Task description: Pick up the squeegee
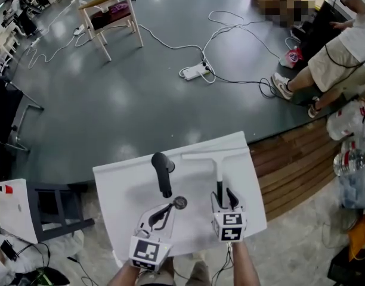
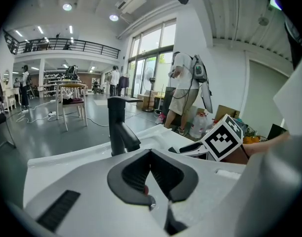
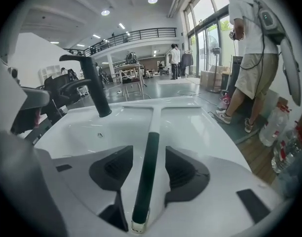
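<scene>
The squeegee lies on the white sink top, its white blade far from me and its black handle pointing back at me. My right gripper stands open astride that handle. In the right gripper view the handle runs between the two pads with a gap on each side. My left gripper hovers over the basin near the drain. It is shut with nothing in it, and its pads meet at the tips. A black faucet stands just beyond it.
The sink top ends close to the squeegee's right side, with wooden decking below. A person stands at the far right. Cables and a power strip lie on the grey floor, and a wooden chair stands far left.
</scene>
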